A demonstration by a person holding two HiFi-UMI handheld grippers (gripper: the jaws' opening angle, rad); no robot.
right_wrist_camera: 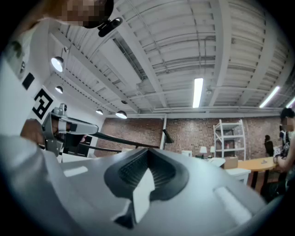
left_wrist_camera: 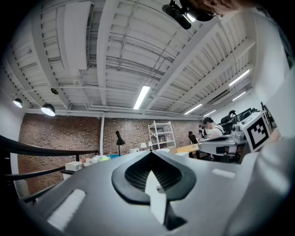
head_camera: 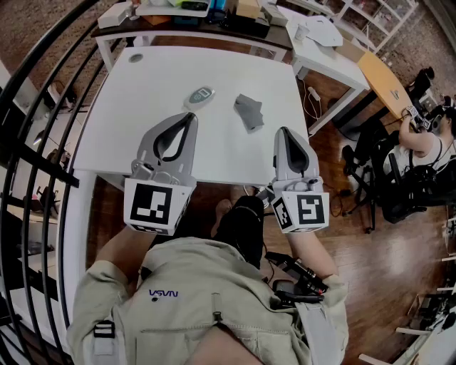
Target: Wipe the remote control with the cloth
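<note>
While the person holds a gripper in each hand over the near edge of the white desk (head_camera: 142,107), a black railing (head_camera: 43,85) curves past on the far left. The left gripper (head_camera: 188,120) sits above the desk's front part with its jaws clenched tight together, tips meeting and nothing between them; its own view looks over the closed tips at a brick wall (left_wrist_camera: 60,138) and a white ceiling (left_wrist_camera: 138,55). Just beyond those tips in the head view lies the remote control (head_camera: 200,97), pale and lying flat on the desk, angled towards the far right. Whether the tips touch it I cannot tell.

To the right of the remote control, apart from it, the grey cloth (head_camera: 249,112) lies crumpled on the desk. Nearer the person and further right, the right gripper (head_camera: 286,134) sits at the desk's front right corner, short of the cloth and not touching it. Its jaws are also pressed fully together and hold nothing, as its own view shows.

Behind the desk stands a cluttered table (head_camera: 192,18). At the far right another person (head_camera: 424,146) sits in a chair near a wooden-topped table (head_camera: 381,82).
</note>
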